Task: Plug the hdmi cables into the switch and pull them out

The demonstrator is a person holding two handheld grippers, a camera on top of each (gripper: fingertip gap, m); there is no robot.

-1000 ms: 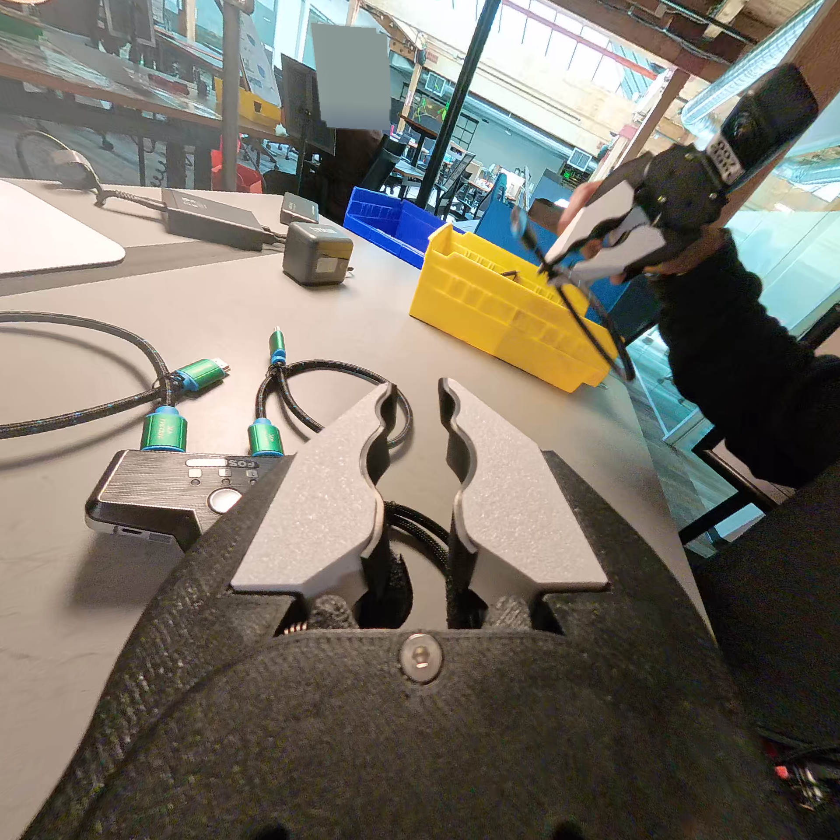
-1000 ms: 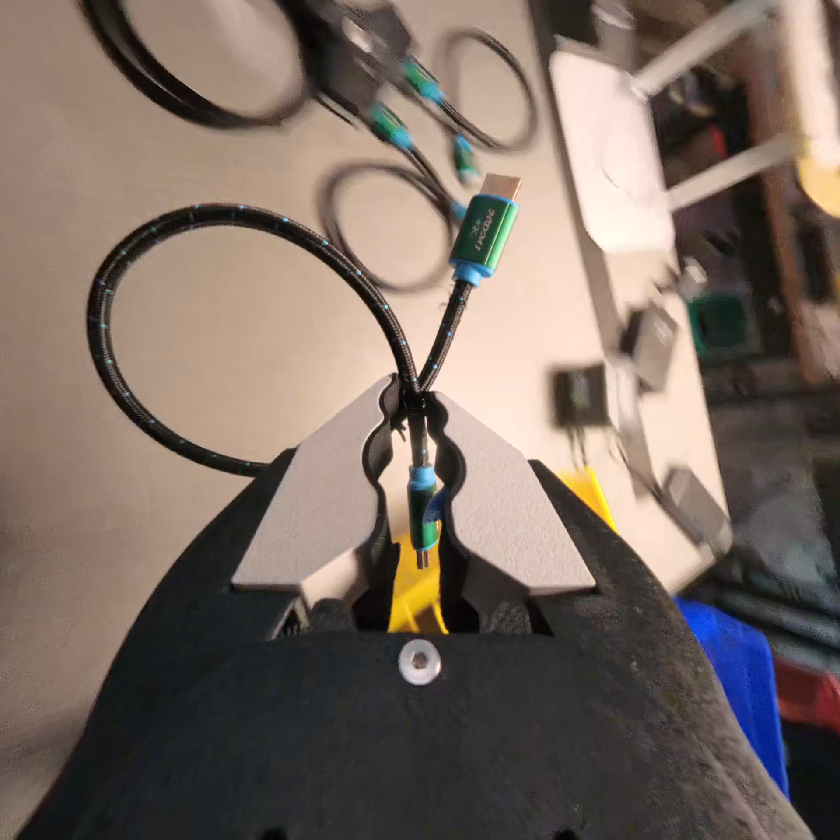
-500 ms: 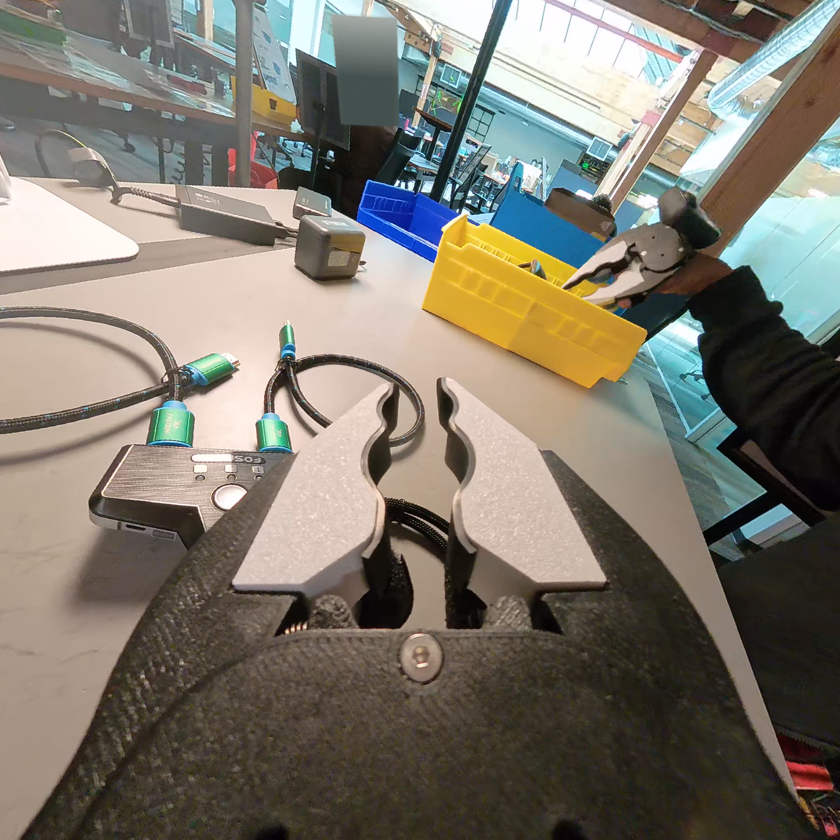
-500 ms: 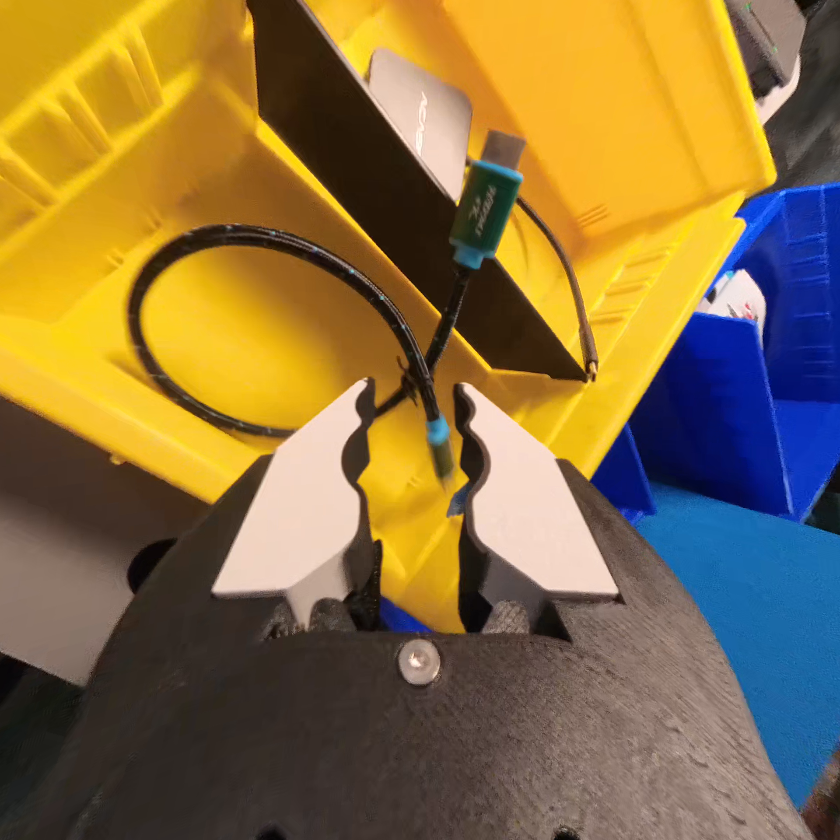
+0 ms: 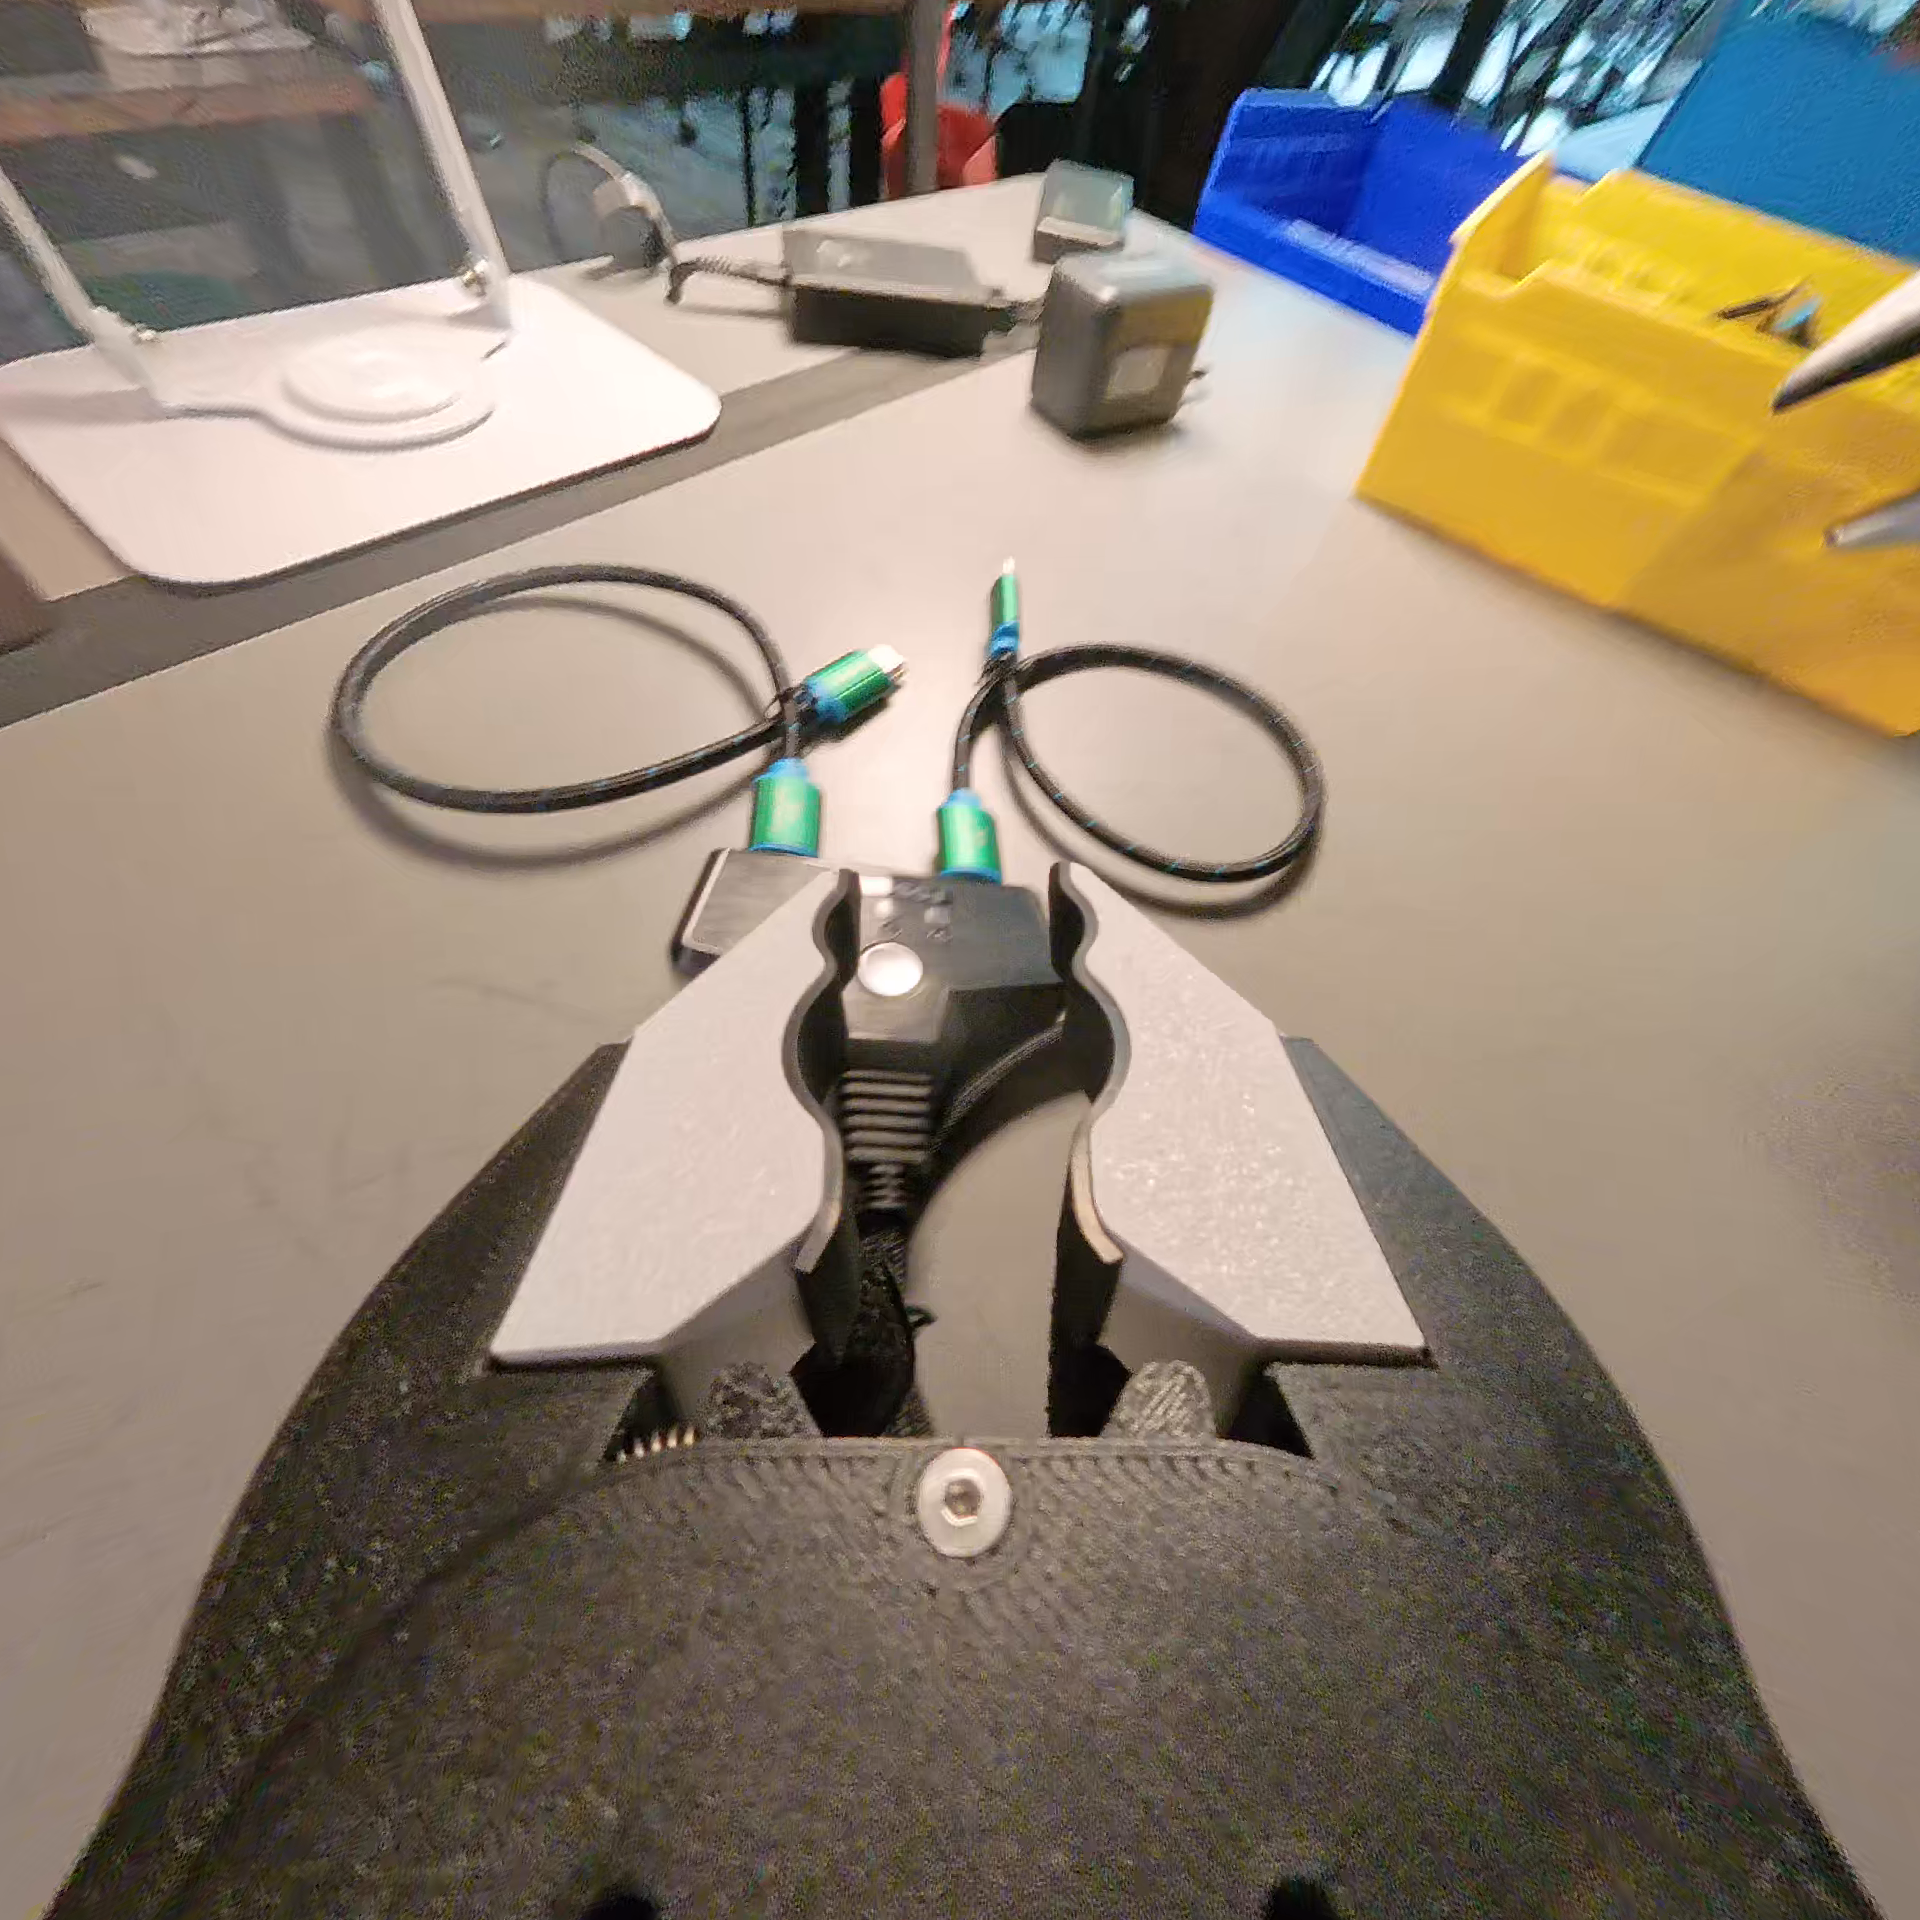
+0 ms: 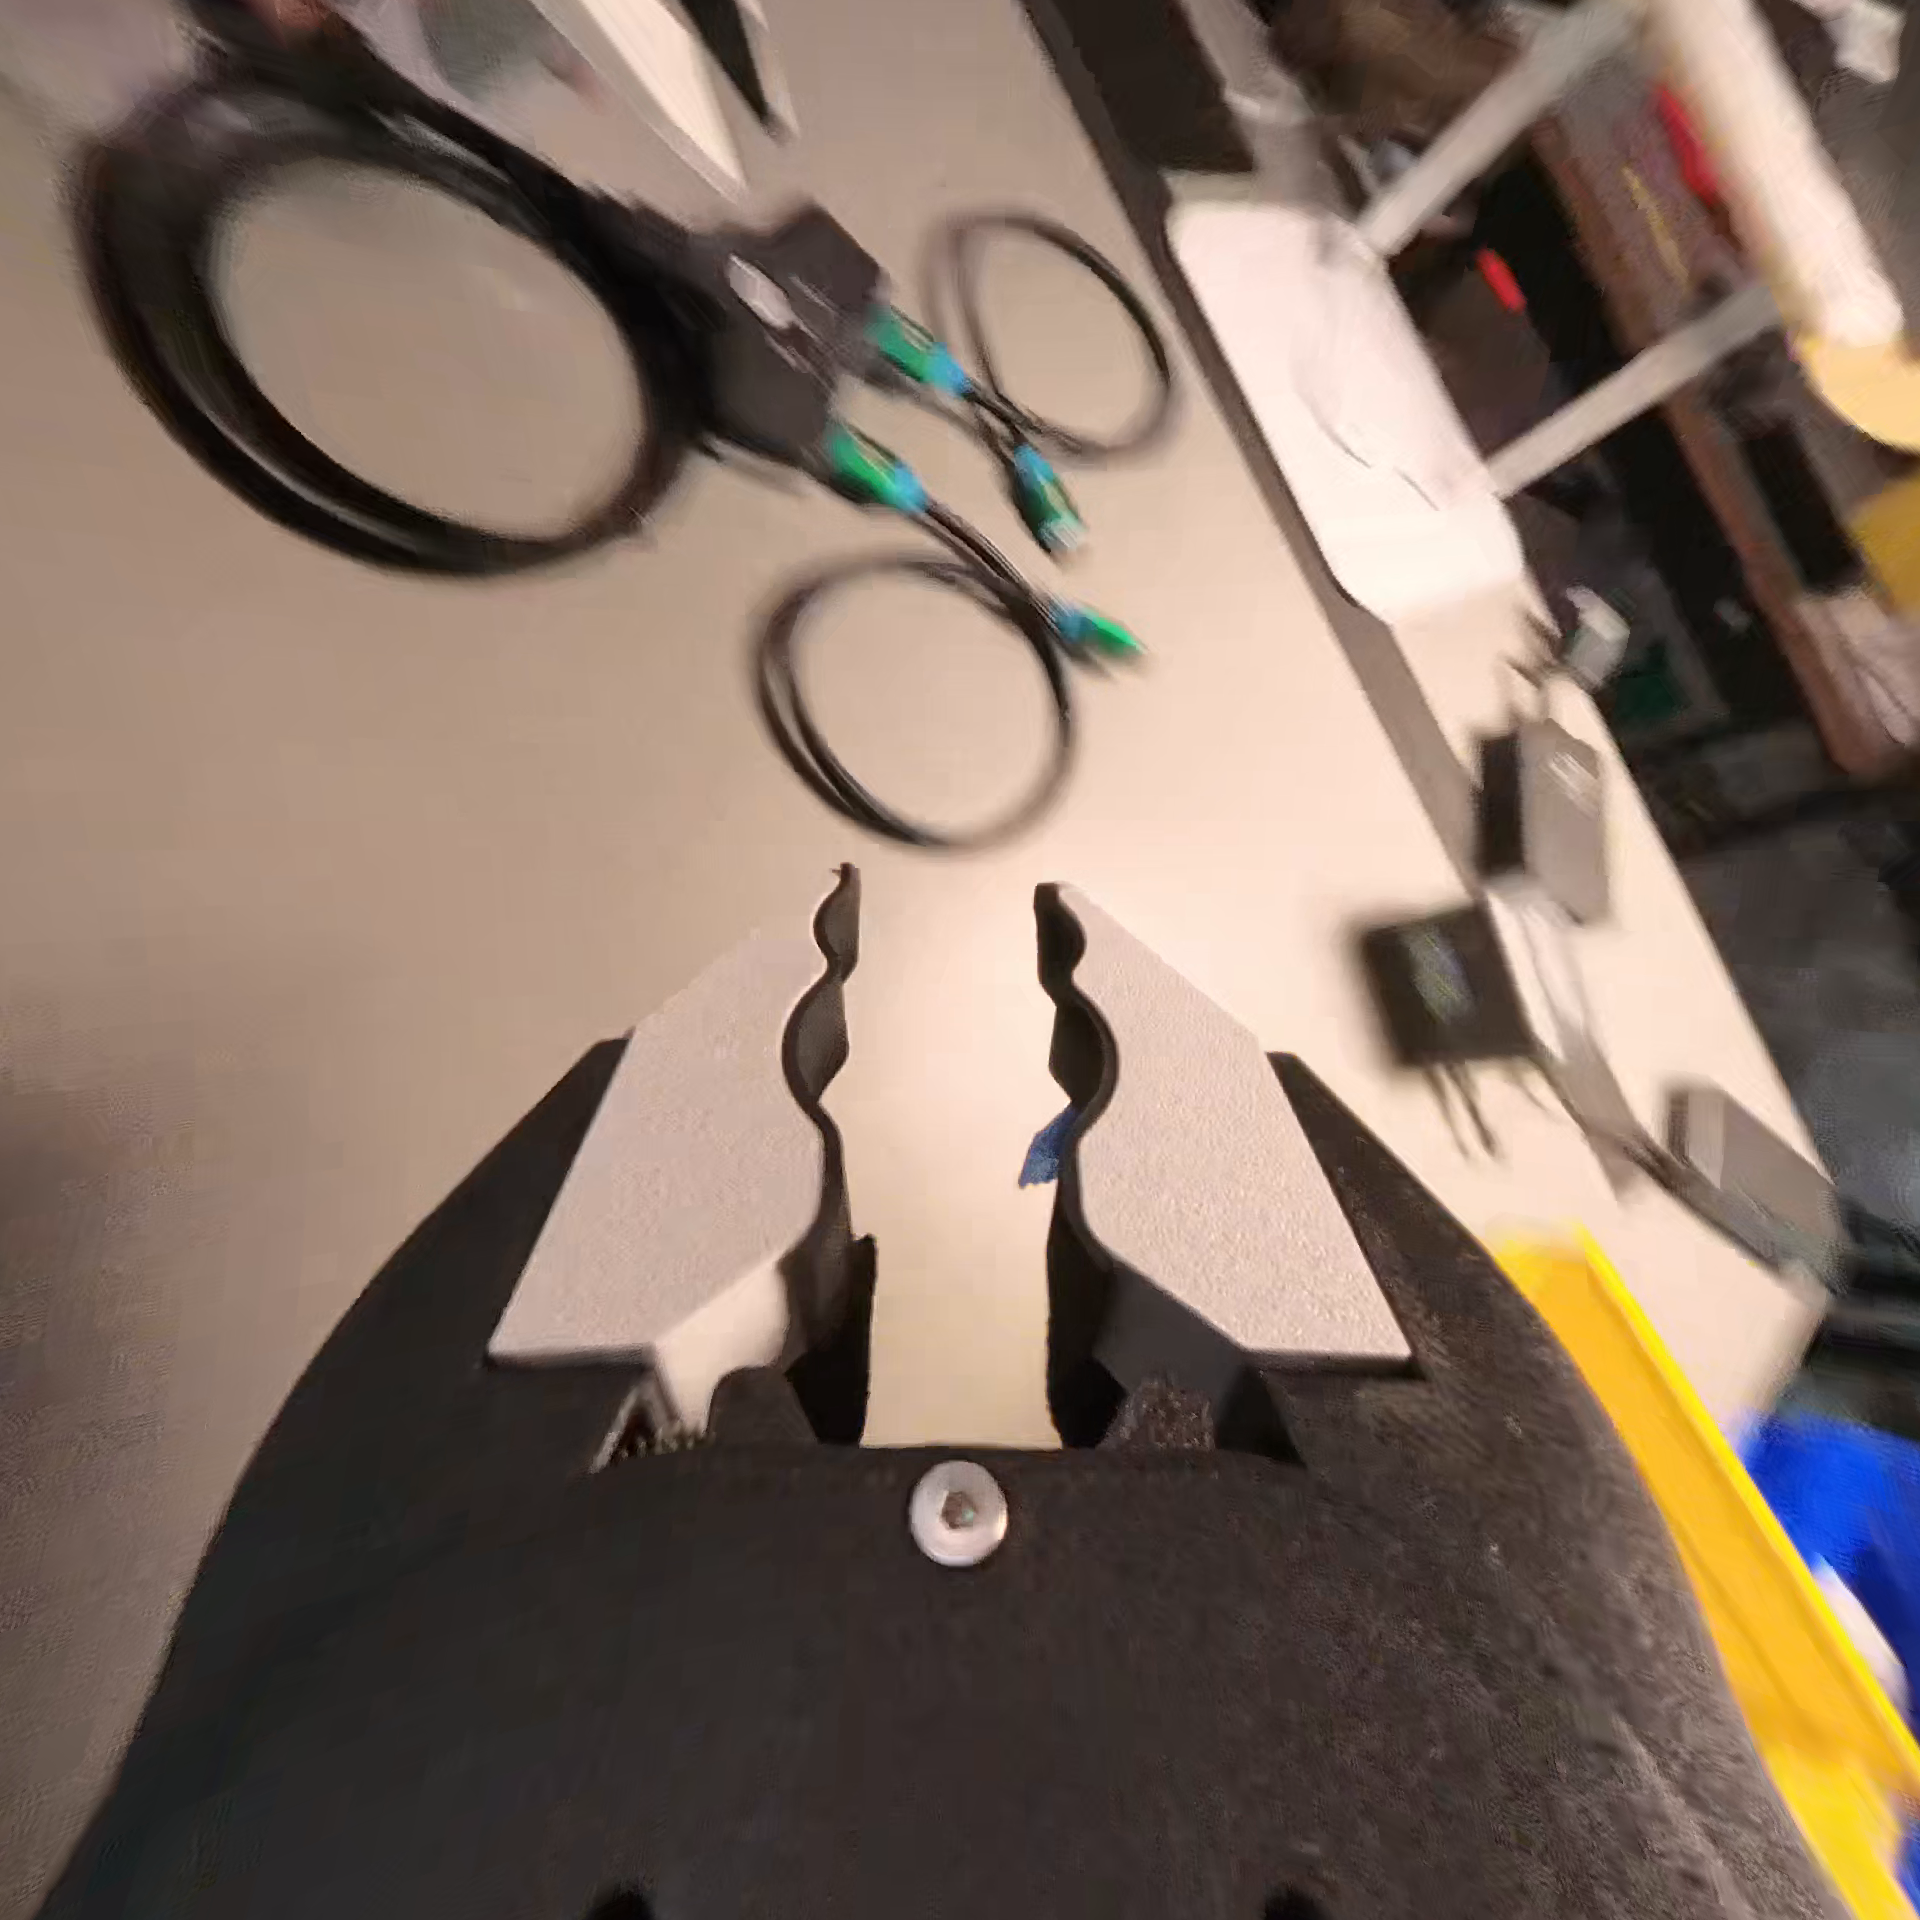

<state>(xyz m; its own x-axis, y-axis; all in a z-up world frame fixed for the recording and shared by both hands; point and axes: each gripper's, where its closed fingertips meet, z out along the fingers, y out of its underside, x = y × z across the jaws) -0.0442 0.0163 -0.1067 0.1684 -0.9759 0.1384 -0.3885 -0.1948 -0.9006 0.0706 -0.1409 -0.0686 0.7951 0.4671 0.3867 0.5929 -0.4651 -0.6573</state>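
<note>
In the left wrist view the black switch (image 5: pixel 935 956) lies on the grey table (image 5: pixel 1455 935). Two green plugs (image 5: pixel 779 816) (image 5: pixel 966 842) sit in its far side, on short braided cables (image 5: pixel 1195 862). The cables' free green ends (image 5: pixel 852 675) lie loose on the table. My left gripper (image 5: pixel 951 883) is open, its fingertips either side of the switch's top and ribbed tail; the left finger (image 5: pixel 727 1091) covers the switch's left part. My right gripper (image 6: pixel 945 883) is open and empty above the table. It sees the blurred switch (image 6: pixel 790 332) and cables (image 6: pixel 914 707) farther off.
A yellow bin (image 5: pixel 1621 436) stands at the right, blue bins (image 5: pixel 1351 218) behind it. A white stand base (image 5: pixel 343 416) and grey power adapters (image 5: pixel 1122 348) (image 5: pixel 894 291) lie at the back. The switch's own thick cable loops on the table (image 6: pixel 364 353). The bin's yellow edge (image 6: pixel 1714 1507) is beside my right gripper. About 20 centimetres separates my left fingertips from my right. The blurred switch (image 6: pixel 790 332) lies some 5 centimetres from my left tips, 25 centimetres from my right tips.
My right gripper let go of a green-plugged cable over the yellow bin and swung back over the table, empty. My left gripper opened wider and moved over the switch.
</note>
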